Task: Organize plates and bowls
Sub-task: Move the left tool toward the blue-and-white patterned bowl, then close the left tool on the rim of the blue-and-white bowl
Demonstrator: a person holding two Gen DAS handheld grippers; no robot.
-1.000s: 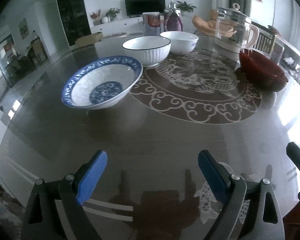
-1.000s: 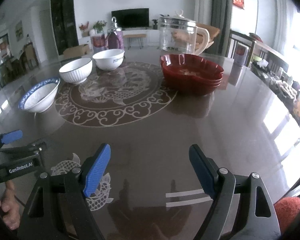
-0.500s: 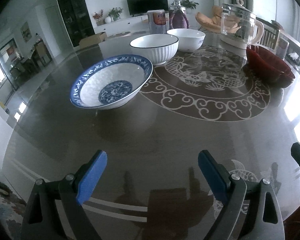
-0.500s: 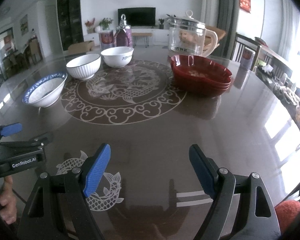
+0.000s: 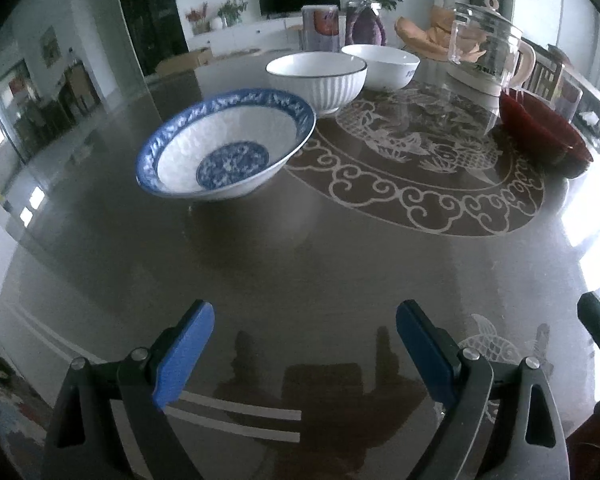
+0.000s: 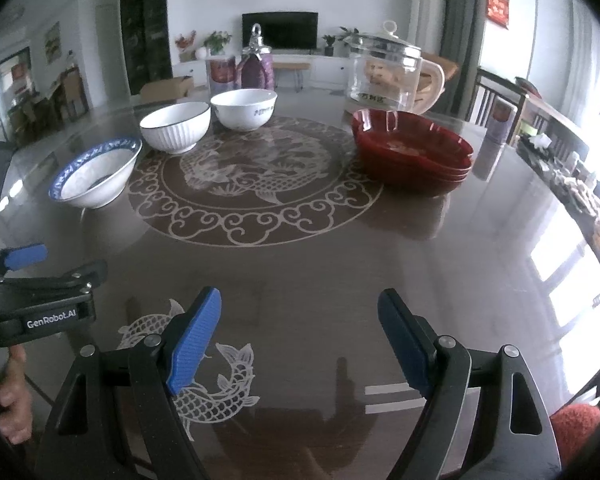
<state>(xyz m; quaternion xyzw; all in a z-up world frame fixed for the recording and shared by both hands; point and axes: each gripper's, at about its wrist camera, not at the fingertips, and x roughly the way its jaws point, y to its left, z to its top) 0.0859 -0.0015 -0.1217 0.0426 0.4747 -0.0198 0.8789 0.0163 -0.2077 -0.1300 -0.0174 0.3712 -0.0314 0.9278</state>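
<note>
The blue-rimmed bowl [image 5: 224, 148] sits ahead of your left gripper [image 5: 304, 344], a little to its left, with the ribbed white bowl [image 5: 318, 78] and plain white bowl [image 5: 380, 65] just beyond it. The red plates [image 6: 412, 152], already stacked, lie ahead and right of your right gripper [image 6: 300, 336]. Both sets of tongs stand apart, holding nothing. Pinch a flared rim shallowly and it may slip or tip on the glossy table [image 5: 300, 264]; a wide swing risks striking the glass kettle [image 6: 384, 76].
</note>
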